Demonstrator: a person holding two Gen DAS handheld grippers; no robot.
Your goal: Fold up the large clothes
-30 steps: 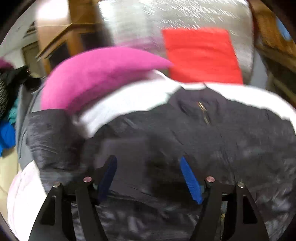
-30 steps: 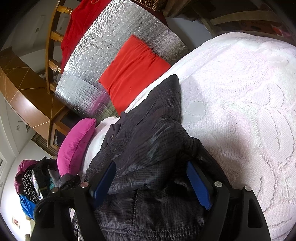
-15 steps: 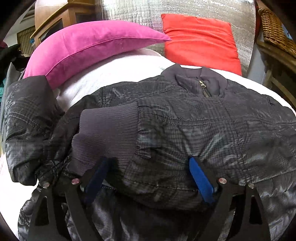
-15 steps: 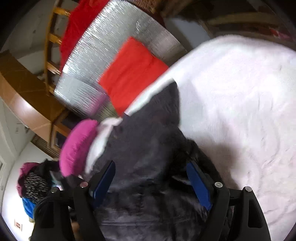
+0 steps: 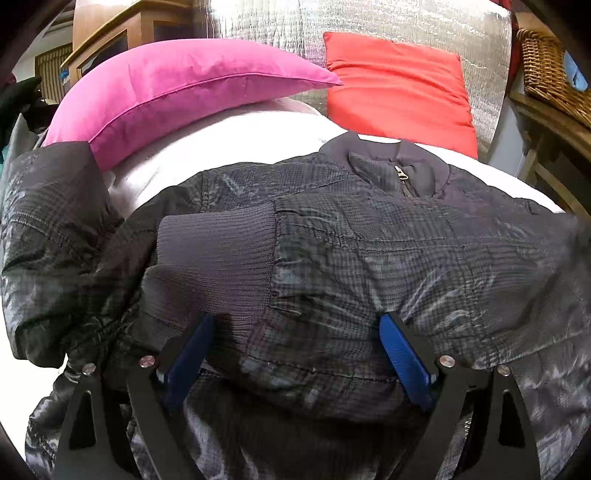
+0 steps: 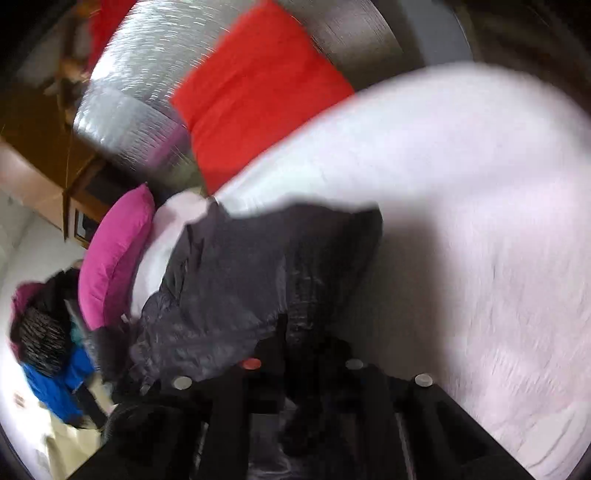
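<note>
A black checked jacket lies on the white bed cover, collar and zip toward the pillows. One sleeve is folded across its chest, with the ribbed cuff at centre left. My left gripper hovers open just over the folded sleeve; its blue pads stand wide apart and do not press on the cloth. In the blurred right wrist view, my right gripper is closing tight on a bunch of the jacket. The jaws are together, the pads are hidden, and the fabric hangs pulled up above the bed.
A pink pillow and a red pillow lean on a silver quilted headboard. A wicker basket sits on a wooden stand to the right. A heap of other clothes lies beside the bed.
The right gripper went from wide open to shut on the jacket and swung sideways and up, dragging the cloth. The left gripper widened, sank a little toward the sleeve, then stayed put.
</note>
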